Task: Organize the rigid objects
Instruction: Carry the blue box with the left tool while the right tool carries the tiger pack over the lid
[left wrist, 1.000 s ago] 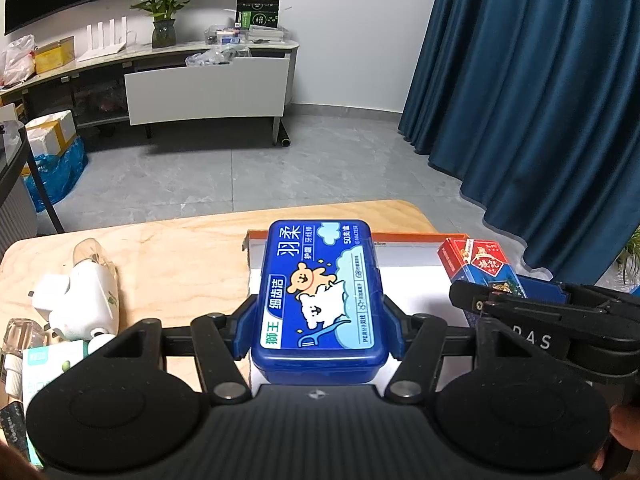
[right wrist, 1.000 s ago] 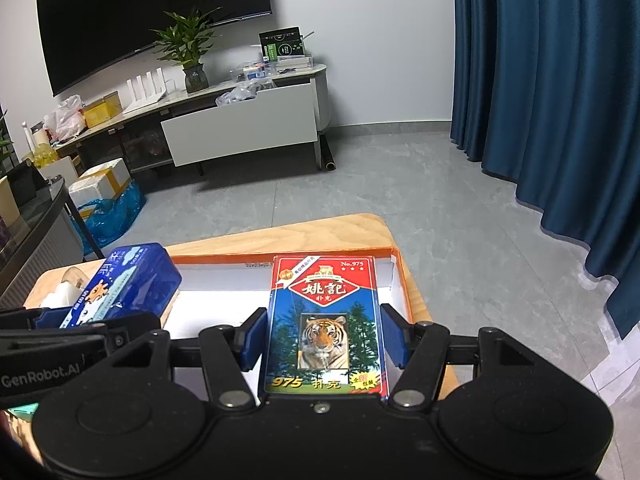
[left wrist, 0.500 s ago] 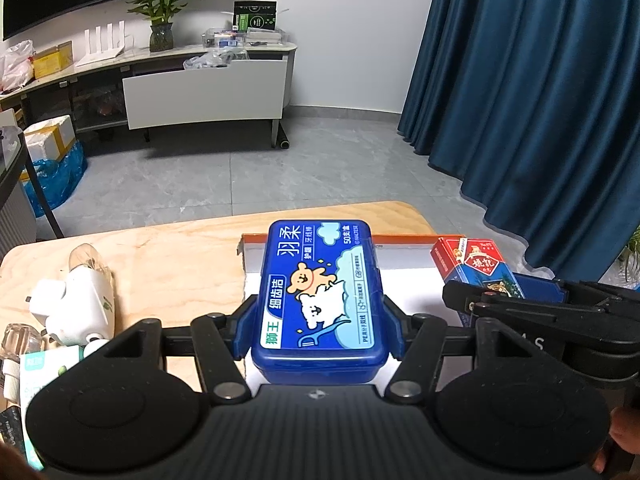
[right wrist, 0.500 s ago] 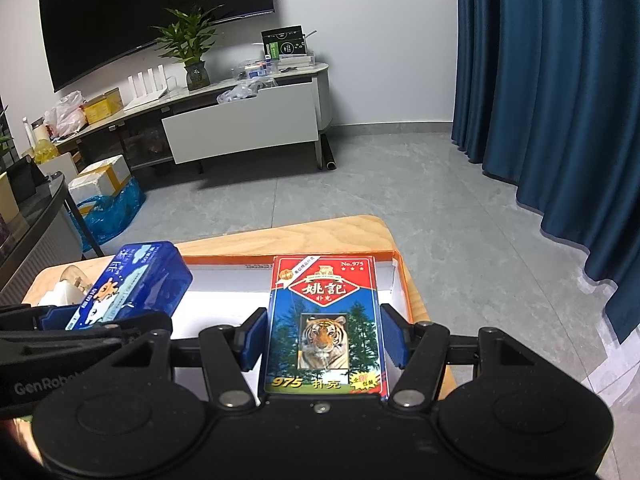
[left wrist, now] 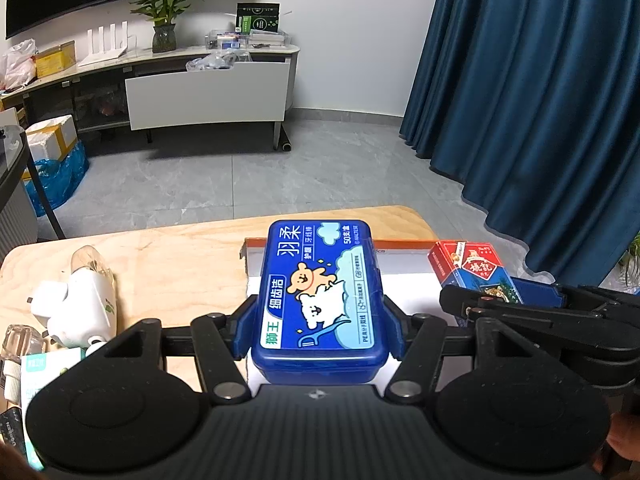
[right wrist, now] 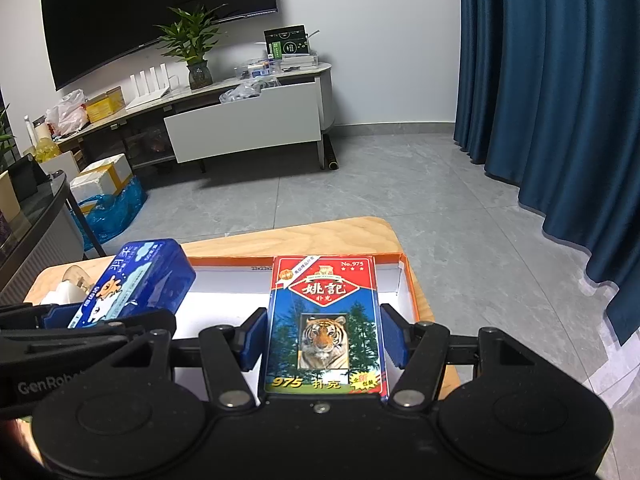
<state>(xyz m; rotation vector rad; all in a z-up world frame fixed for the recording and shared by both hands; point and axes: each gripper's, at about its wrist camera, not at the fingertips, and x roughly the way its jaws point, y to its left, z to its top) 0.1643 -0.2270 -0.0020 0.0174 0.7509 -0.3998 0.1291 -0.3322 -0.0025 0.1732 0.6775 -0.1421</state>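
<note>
Above the orange-rimmed tray, both grippers tilt downward, left fingers clamping the blue case, right fingers the card box.

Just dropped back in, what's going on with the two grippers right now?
A person holds both grippers over an orange-rimmed white tray on the wooden table. The left gripper is clamped on a blue floss-pick box; the right gripper is clamped on a tiger-print playing-card pack. Neither item is set down yet. A white plug-in device lies to the left.
</note>
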